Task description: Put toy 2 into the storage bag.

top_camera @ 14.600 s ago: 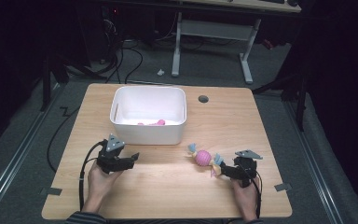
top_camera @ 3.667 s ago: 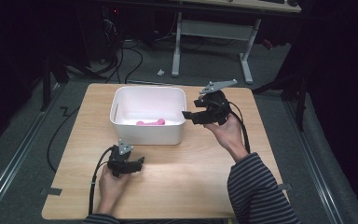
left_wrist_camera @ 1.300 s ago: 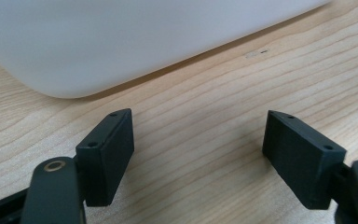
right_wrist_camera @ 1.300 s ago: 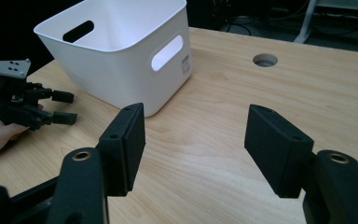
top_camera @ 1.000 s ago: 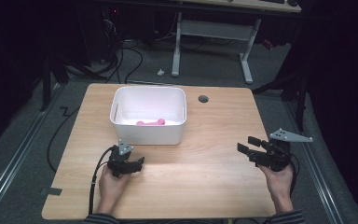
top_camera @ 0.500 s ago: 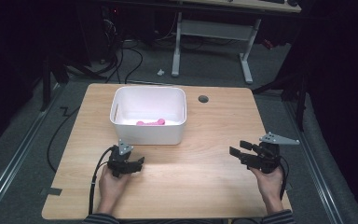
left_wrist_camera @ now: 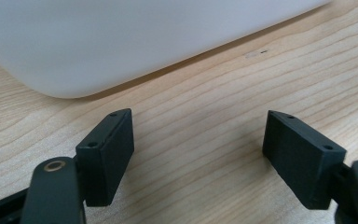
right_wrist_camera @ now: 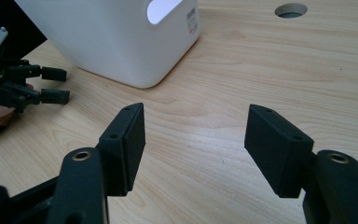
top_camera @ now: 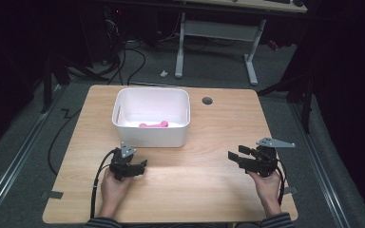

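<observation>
A white bin (top_camera: 147,135) stands at the table's middle back, with a pink toy (top_camera: 153,125) lying inside it. My left gripper (top_camera: 141,166) rests on the wood just in front of the bin. In the left gripper view its jaws (left_wrist_camera: 198,140) stand open over bare wood, with the bin wall (left_wrist_camera: 121,37) close ahead. My right gripper (top_camera: 234,156) hovers low at the table's front right, pointing left. In the right gripper view it (right_wrist_camera: 196,135) is open with nothing between the jaws, and that view also takes in the bin (right_wrist_camera: 121,42) and the left gripper (right_wrist_camera: 56,84).
A round cable hole (top_camera: 207,100) lies in the tabletop right of the bin, and also appears in the right gripper view as the hole (right_wrist_camera: 291,9). The wooden table (top_camera: 204,190) has bare wood between the two grippers. A desk frame and cables stand on the floor behind.
The right gripper, which was beside the bin's right rim a few seconds ago, has come back to the front right and over the last second sank and shifted a little left. The left gripper has kept still.
</observation>
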Demonstrator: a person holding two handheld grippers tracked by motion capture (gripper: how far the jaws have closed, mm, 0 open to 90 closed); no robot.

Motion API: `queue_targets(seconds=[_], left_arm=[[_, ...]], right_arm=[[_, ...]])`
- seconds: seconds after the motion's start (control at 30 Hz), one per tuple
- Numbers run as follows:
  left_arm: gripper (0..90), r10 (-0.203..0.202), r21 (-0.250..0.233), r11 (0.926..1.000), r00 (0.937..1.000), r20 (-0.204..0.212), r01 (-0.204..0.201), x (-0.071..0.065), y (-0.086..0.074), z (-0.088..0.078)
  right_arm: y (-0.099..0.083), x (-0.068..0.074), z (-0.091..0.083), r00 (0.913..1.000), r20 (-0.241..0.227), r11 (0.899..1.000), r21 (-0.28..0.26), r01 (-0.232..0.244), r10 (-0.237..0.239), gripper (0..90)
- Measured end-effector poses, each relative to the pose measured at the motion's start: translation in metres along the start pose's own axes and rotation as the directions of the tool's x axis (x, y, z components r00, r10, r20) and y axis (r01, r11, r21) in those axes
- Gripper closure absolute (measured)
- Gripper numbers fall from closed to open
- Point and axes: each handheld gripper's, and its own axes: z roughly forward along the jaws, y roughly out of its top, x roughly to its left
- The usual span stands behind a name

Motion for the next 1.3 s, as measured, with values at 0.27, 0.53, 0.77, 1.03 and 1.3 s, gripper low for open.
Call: queue_targets(seconds=[0.27,0.53,0.77,1.03,1.3], left_arm=[[25.1,0.000,0.000,1.0000,1.0000,0.000,0.000,0.000,0.000,0.000],[25.1,0.000,0.000,1.0000,1.0000,0.000,0.000,0.000,0.000,0.000],[25.1,0.000,0.000,1.0000,1.0000,-0.001,0.000,0.000,0.000,0.000],[25.1,0.000,0.000,1.0000,1.0000,0.000,0.000,0.000,0.000,0.000],[25.1,0.000,0.000,1.0000,1.0000,0.000,0.000,0.000,0.000,0.000]], right_arm=[[-0.002,-0.001,0.007,1.0000,0.007,1.000,0.008,0.000,0.000,38.2],[-0.007,-0.005,0.018,0.9997,0.025,1.000,0.027,-0.006,0.005,38.3],[-0.012,-0.010,0.025,0.9989,0.044,0.999,0.045,-0.020,0.018,38.3],[-0.016,-0.012,0.034,0.9980,0.061,0.998,0.059,-0.018,0.015,38.0],[-0.023,-0.016,0.046,0.9968,0.078,0.995,0.095,-0.025,0.017,37.9]])
